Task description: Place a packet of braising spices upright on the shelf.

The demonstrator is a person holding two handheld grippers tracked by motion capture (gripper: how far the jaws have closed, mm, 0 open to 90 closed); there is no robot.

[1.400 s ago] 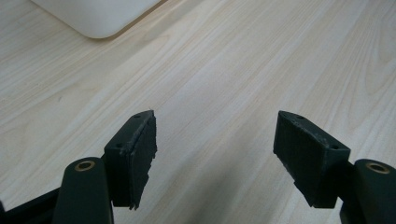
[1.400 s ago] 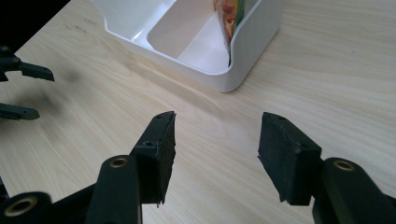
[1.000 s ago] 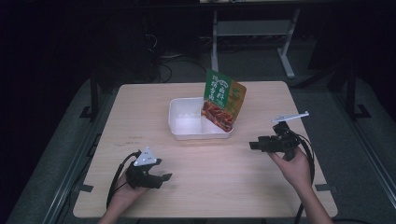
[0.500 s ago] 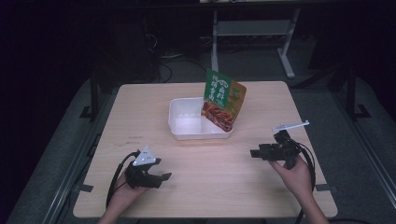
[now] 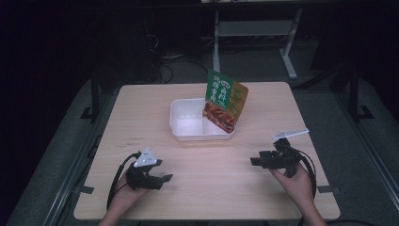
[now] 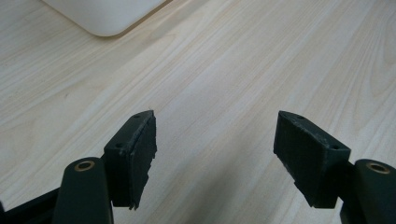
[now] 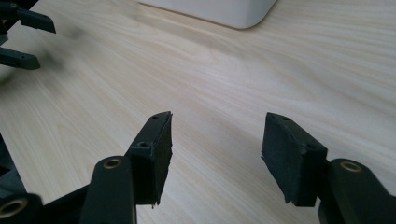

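Observation:
A white plastic tray (image 5: 188, 126) sits at the middle of the wooden table (image 5: 136, 106). A green and orange snack bag (image 5: 226, 100) leans upright in the tray's right end. My left gripper (image 5: 165, 179) rests near the table's front left, held by a hand, open and empty; its fingers (image 6: 135, 154) stand wide apart over bare wood, with the tray's corner (image 6: 100, 16) ahead. My right gripper (image 5: 254, 161) is at the front right, pointing left, open and empty. Its fingers (image 7: 156, 149) are spread, with the tray's corner (image 7: 219, 11) beyond them.
The left gripper's jaws (image 7: 23, 32) show at the upper left of the right gripper view. A grey three-cornered plate (image 5: 145, 158) tops the left gripper. Dark floor, cables and a white desk frame (image 5: 256, 28) lie beyond the table's far edge.
My right gripper has drawn back toward the table's near edge and lowered, still open. The left gripper, tray and bag have not moved.

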